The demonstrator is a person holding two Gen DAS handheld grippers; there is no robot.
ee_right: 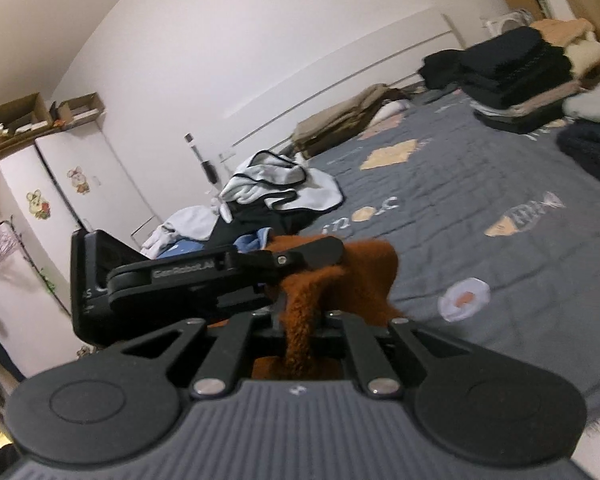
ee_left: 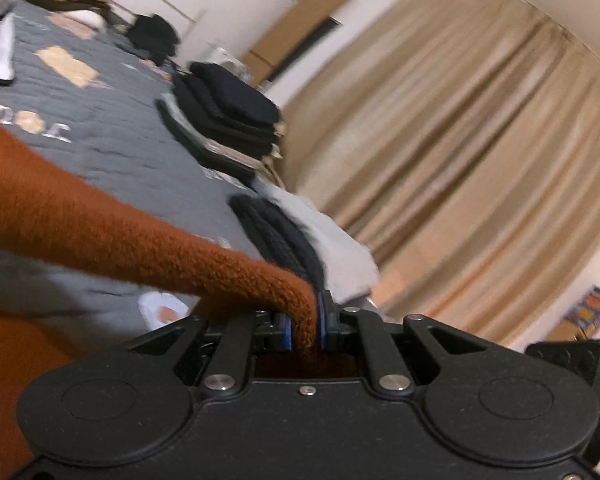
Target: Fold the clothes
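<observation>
The rust-orange fuzzy garment (ee_left: 80, 220) runs from the left of the left wrist view down to bottom centre, where the left gripper (ee_left: 304, 326) is clamped on a fold of it between blue pads. In the right wrist view the same cloth (ee_right: 332, 280) sits at centre, pinched by the right gripper (ee_right: 300, 322), with the left one just beside it. Behind lie the grey quilt (ee_right: 480, 184), a stack of folded dark clothes (ee_right: 516, 76) at upper right, and a loose laundry heap (ee_right: 260, 196) left of centre.
</observation>
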